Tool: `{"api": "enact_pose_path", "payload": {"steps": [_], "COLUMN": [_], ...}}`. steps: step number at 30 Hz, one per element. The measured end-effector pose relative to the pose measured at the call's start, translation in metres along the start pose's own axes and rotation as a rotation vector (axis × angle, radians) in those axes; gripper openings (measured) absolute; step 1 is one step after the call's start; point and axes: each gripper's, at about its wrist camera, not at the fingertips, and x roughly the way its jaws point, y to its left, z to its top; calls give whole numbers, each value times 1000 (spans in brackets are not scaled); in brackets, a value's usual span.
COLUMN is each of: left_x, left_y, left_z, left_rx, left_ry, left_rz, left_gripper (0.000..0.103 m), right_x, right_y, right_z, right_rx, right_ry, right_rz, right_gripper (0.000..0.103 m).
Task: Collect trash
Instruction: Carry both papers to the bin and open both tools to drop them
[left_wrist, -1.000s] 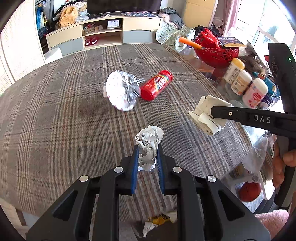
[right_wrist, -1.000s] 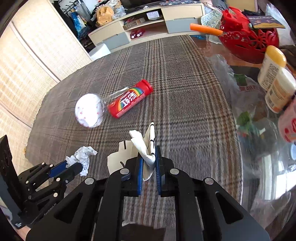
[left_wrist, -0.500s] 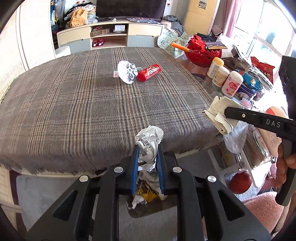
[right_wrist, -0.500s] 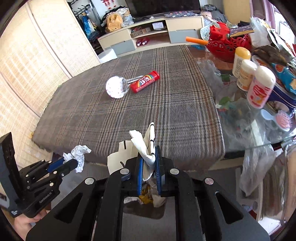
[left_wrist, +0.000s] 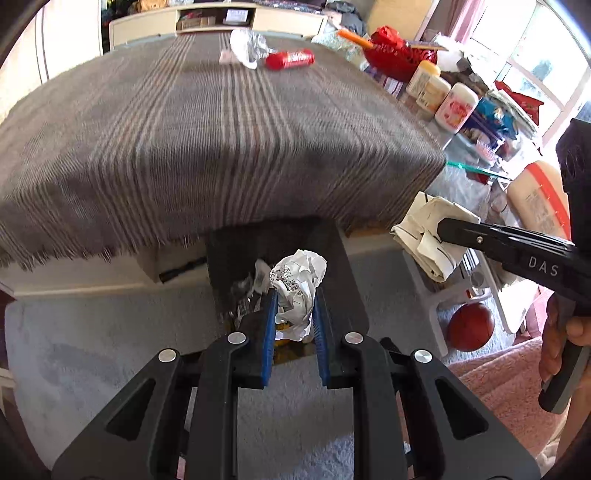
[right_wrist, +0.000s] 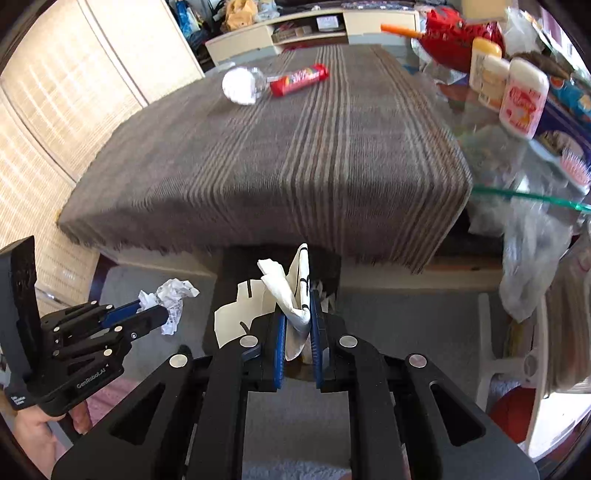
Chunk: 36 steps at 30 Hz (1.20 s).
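My left gripper is shut on a crumpled white paper ball, held above a dark trash bin on the floor in front of the table. The bin holds other scraps. My right gripper is shut on a folded white paper piece, also over the bin. The right gripper shows in the left wrist view with its paper. The left gripper shows in the right wrist view with the ball.
The table with a grey plaid cloth stands behind the bin. On it lie a red candy tube and a crumpled clear wrapper. Bottles and a red basket stand at the right. A red ball lies on the carpet.
Both grippers have pulled back from the tabletop and dropped down to the trash bin in front of the table, each still holding its paper.
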Motion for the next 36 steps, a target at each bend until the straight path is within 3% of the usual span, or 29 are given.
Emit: {"api": "enact_pose_path", "payload": {"steps": [6,15,24,27,28,30,34,36], "left_x": [38,79,100,100,99,98,96,93], "left_y": [10,20,17,18,19,20,21,22], "left_z": [-13,-13,-11,-8,-7,-6,-7,-8], "left_rx": [-24,-59,-51,-61,-63,-61,-51,-54], "left_ry": [72,119,156,155,155,151,147,145], "left_rz": [-2,-15,-10,-19,-21,-24,-8,-6], "left_gripper": [17,17,25,32,37,46,57,65], "right_x": [44,87,114,120,121,120,111,107], "right_y": [-2,-2,-3,-2,-1,1,3,1], "right_z": [-15,-14,-10,-10,-10,-10,-9,-9], "right_rx": [9,32,56,70,69,71,61,63], "right_ry": [54,93,142,152,152,144,111,96], "right_rz": [-7,-3,7,21,19,21,6,-3], "right_gripper": [13,13,16,18,22,55,58,68]}}
